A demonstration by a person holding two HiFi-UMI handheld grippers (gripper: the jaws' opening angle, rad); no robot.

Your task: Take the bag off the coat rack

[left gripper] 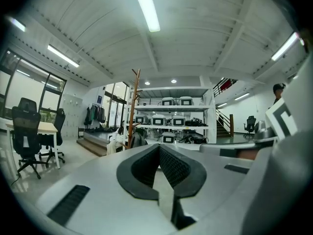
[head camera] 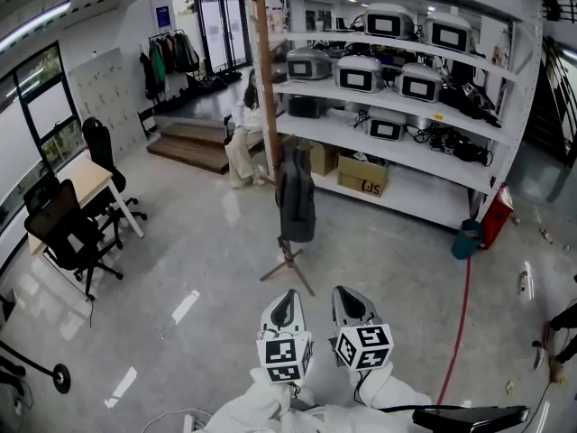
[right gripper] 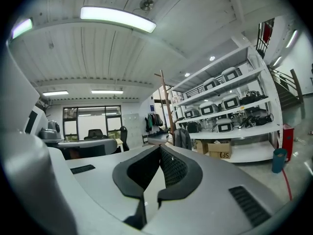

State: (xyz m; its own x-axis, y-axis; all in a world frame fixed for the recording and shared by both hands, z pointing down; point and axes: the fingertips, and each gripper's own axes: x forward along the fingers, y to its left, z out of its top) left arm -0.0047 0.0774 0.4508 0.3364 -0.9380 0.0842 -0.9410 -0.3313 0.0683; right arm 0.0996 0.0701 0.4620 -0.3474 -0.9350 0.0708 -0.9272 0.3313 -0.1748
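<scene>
A dark grey bag point(head camera: 296, 198) hangs low on a tall wooden coat rack point(head camera: 267, 88) that stands on the floor in front of the shelves. The same bag point(left gripper: 138, 139) and rack point(left gripper: 133, 102) show far off in the left gripper view, and the bag point(right gripper: 183, 138) and rack point(right gripper: 167, 104) in the right gripper view. My left gripper point(head camera: 287, 306) and right gripper point(head camera: 352, 302) are side by side near my body, well short of the rack. Both are shut with nothing between their jaws.
White shelving point(head camera: 397, 106) with monitors and boxes stands behind the rack. A seated person point(head camera: 243, 138) is just left of the rack. Black office chairs point(head camera: 68, 233) and a desk point(head camera: 86, 180) are at left. A red hose point(head camera: 460, 323) runs along the floor at right.
</scene>
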